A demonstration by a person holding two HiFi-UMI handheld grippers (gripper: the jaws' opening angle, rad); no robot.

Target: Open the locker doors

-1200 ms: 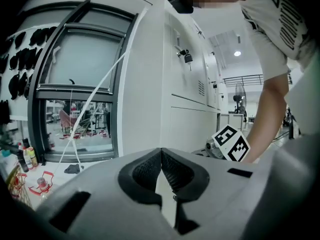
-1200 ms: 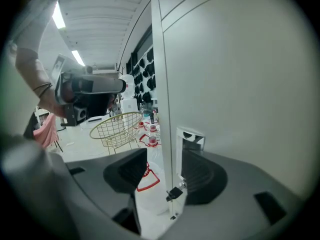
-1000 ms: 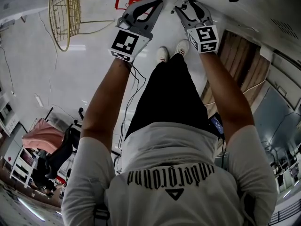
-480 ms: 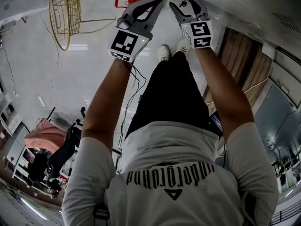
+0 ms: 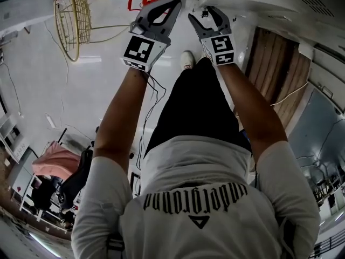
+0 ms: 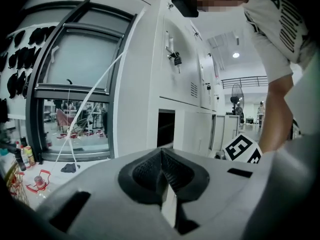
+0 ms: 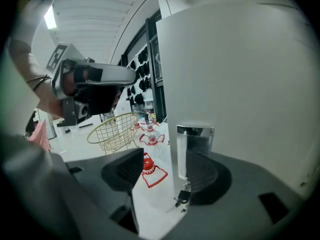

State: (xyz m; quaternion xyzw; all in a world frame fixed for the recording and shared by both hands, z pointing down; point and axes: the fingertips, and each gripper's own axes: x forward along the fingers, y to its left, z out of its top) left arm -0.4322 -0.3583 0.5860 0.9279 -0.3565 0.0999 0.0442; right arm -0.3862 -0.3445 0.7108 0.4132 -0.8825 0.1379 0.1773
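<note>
While the right gripper (image 7: pixel 162 171) stands spread, jaws just easing inward with the handle (image 7: pixel 194 151) of the door (image 7: pixel 240 84) between them, ungripped beside 1 pad, centre it, pinch firmly, then pull along the hinge arc. Left gripper (image 6: pixel 162 171) is pressed together, empty.

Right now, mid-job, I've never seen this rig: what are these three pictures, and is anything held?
There is no robot arm: a person in a white T-shirt holds a grey two-jaw gripper in each hand. The head view looks steeply down over them; the other two pictures come from cameras riding on each gripper. The left gripper is shut and empty, facing white metal lockers. The right gripper is open; its jaws have just been closing slightly, with the chrome handle of a white locker door between them, not gripped. On the pale floor stands a yellow wire basket.
</note>
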